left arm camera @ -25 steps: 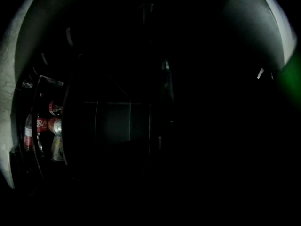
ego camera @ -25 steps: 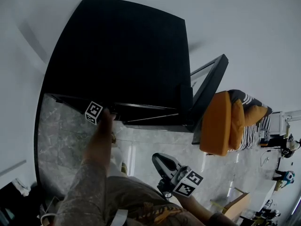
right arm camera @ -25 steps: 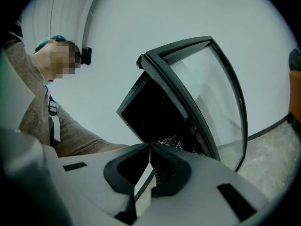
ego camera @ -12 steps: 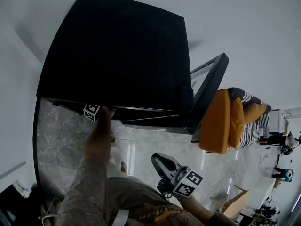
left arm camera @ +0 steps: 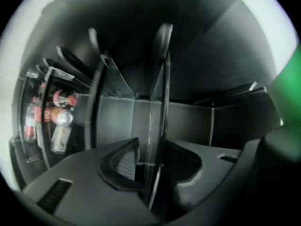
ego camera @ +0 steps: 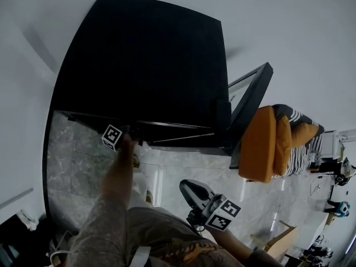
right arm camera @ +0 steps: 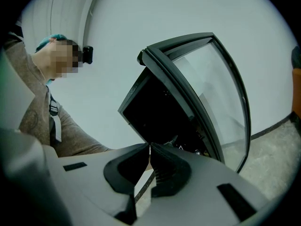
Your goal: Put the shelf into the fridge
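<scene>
Glass shelf reaching into the open fridge, its near edge between the left gripper's opening jaws, right gripper closed and empty, well apart from the fridge front.

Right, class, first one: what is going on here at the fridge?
A person is fitting a glass shelf into the black fridge. The left gripper reaches inside with the shelf's edge between its jaws, which are opening, so it seems to be letting go. The right gripper hangs back, shut and empty. The fridge door stands open.
</scene>
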Available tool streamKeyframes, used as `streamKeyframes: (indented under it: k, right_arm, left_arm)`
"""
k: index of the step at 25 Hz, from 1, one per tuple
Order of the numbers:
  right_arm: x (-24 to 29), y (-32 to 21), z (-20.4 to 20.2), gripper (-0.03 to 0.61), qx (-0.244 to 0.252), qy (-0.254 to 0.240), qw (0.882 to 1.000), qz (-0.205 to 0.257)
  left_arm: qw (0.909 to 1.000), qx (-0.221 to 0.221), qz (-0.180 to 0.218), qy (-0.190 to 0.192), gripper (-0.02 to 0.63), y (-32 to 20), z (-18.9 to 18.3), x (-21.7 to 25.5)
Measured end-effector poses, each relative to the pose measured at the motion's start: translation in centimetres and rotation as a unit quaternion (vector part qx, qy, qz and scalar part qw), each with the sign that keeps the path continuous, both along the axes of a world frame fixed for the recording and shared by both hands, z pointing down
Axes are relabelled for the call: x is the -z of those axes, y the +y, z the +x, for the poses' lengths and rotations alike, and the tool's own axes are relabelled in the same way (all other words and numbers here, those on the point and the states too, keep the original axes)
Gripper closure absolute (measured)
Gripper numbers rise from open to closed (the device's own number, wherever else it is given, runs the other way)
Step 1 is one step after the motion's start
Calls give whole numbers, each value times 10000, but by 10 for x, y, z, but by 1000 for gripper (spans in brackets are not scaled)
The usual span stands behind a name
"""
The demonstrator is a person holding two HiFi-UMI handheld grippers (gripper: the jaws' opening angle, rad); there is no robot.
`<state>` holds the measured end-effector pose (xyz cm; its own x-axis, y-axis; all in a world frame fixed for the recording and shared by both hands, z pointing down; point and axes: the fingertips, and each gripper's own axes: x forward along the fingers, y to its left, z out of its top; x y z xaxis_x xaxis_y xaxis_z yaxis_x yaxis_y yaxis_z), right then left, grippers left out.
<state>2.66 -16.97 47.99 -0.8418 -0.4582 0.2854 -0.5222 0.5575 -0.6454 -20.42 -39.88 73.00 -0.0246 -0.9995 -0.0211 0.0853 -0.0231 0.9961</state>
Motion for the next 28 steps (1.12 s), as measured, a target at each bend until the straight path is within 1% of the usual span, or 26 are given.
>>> streamKeyframes:
  k: [6, 8, 9, 11, 12, 16, 18, 20, 22, 25, 28]
  right_arm:
    - [3, 4, -8, 555, 136, -67, 9999, 81]
    - [6, 6, -10, 555, 178, -101, 9997, 115]
    - [7, 7, -11, 555, 193, -116, 9997, 130]
    - [10, 8, -12, 555, 213, -137, 9995, 172]
    - [12, 9, -12, 555, 220, -144, 9995, 201]
    - [16, 11, -10, 555, 248, -182, 9990, 327]
    - [17, 14, -10, 555, 273, -214, 9988, 358]
    - [19, 19, -10, 555, 328, -240, 9984, 387]
    - [21, 23, -12, 555, 415, -256, 9979, 430]
    - [23, 29, -12, 555, 529, -273, 9969, 517]
    - [26, 33, -11, 555, 586, -293, 9959, 617]
  left_arm:
    - [9999, -89, -96, -88, 492, 40, 7, -3]
    - [9997, -75, -189, -131, 495, 52, 7, -2]
    - [9995, -61, -268, -165, 515, 58, 6, -2]
    - [9987, -77, -416, -266, 607, 69, 6, -2]
    - [9984, -138, -440, -320, 607, 73, 8, 1]
    - [9970, -535, -341, -447, 607, 86, 18, 31]
    - [9949, -767, -381, -533, 607, 95, 24, 50]
    - [9912, -1027, -444, -702, 607, 107, 30, 69]
    - [9860, -1313, -426, -936, 607, 119, 38, 91]
    - [9778, -1687, -242, -1221, 609, 138, 48, 129]
    - [9695, -2035, 105, -1360, 609, 157, 63, 174]
